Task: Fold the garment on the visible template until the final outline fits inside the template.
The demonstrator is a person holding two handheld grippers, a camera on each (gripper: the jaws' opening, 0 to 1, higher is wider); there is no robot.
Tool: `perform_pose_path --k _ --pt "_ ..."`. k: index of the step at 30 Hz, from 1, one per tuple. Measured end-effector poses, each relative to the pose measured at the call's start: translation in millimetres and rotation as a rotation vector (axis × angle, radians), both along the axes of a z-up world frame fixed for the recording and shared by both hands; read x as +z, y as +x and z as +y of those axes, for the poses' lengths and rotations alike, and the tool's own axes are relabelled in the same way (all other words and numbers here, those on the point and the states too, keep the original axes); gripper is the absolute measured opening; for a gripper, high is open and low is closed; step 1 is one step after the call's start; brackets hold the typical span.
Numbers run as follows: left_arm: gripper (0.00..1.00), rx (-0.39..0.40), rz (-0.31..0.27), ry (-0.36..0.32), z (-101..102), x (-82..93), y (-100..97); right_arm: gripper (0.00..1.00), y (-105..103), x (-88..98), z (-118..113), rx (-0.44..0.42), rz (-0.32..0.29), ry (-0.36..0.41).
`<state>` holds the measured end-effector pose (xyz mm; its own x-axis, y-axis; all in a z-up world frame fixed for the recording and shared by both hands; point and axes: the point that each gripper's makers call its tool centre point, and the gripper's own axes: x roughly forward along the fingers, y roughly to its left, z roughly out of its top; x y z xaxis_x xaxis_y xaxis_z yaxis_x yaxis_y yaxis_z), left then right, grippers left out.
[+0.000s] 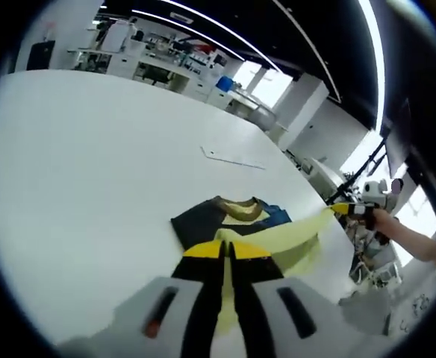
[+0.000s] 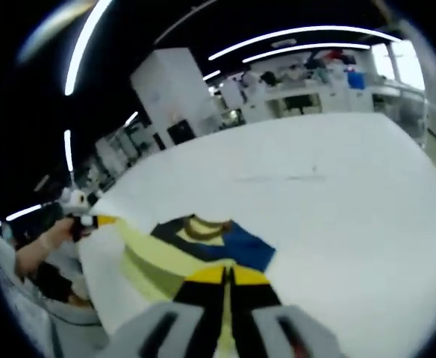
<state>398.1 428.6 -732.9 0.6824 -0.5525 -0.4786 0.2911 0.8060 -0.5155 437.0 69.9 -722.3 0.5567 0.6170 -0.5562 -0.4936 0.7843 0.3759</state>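
- Low in the frame's centre, the left gripper (image 1: 226, 252) and right gripper (image 2: 227, 277) each pinch the garment (image 1: 237, 224), jaws together on its yellow edge.
- Carry both corners level, landing inside the faint template outline (image 1: 233, 159).

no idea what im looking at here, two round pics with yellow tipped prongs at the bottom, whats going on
A person holds a two-jaw gripper in each hand, and a fisheye camera rides on each. The prongs are that camera's own jaws: the left gripper in the left gripper view, the right gripper in the right gripper view. Both are shut on the garment, a pale yellow and dark blue top lying on a white table. Each view also catches the other gripper at the side. Thin template lines mark the table farther off.
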Motion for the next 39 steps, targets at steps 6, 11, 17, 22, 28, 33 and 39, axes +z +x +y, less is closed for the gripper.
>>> perform_pose_path --k 6,11,17,22,28,33,39 --pt "0.0 0.032 0.022 -0.001 1.9 -15.7 23.2 0.0 33.2 -12.7 -1.4 -0.032 -0.003 -0.008" --pt "0.0 0.069 0.048 -0.009 3.6 -31.7 38.4 0.0 47.9 -25.8 -0.9 -0.049 0.004 -0.016" --pt "0.0 0.106 0.095 -0.002 4.6 -60.1 52.5 0.0 59.9 -54.4 1.1 -0.068 0.021 -0.059" --pt "0.0 0.135 0.12 -0.002 2.6 -75.1 48.5 0.0 61.9 -73.6 1.2 -0.065 0.048 -0.09" --pt "0.0 0.142 0.135 0.008 3.3 -86.5 46.9 0.0 56.7 -88.7 0.1 -0.065 0.075 -0.108" --pt "0.0 0.128 0.11 0.009 1.9 -83.9 48.5 0.0 56.8 -92.8 0.0 -0.07 0.078 -0.114" --pt "0.02 0.082 0.074 0.023 -0.1 -78.7 46.5 0.0 50.9 -95.3 -0.3 -0.04 0.065 -0.133"
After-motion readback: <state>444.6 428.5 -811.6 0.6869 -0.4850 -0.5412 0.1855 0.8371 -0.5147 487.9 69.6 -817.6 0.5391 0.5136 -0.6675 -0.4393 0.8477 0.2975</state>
